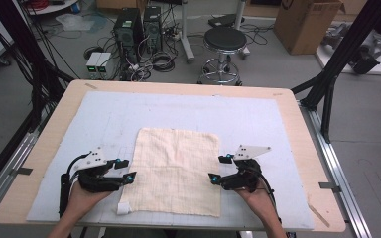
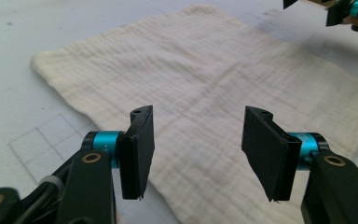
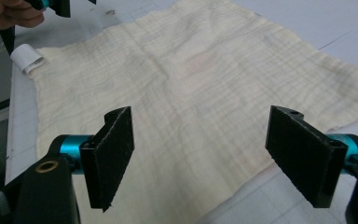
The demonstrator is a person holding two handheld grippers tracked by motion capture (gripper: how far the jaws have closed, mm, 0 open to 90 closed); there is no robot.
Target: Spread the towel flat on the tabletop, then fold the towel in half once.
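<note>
So the cream cloth is lying flat mid-table on the white mat. The left gripper and right gripper sit at its side edges, jaws apart, holding nothing. Looks like pre-grab for a fold; next, I'd guess, each pinches its edge.

Cloth flat on mat, betw. left claw & right claw.

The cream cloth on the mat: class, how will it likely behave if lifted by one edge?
The cloth looks thin and crinkled, so it would probably drape limply. It lies flat, so likely light. Its woven texture should grip rather than slip.
</note>
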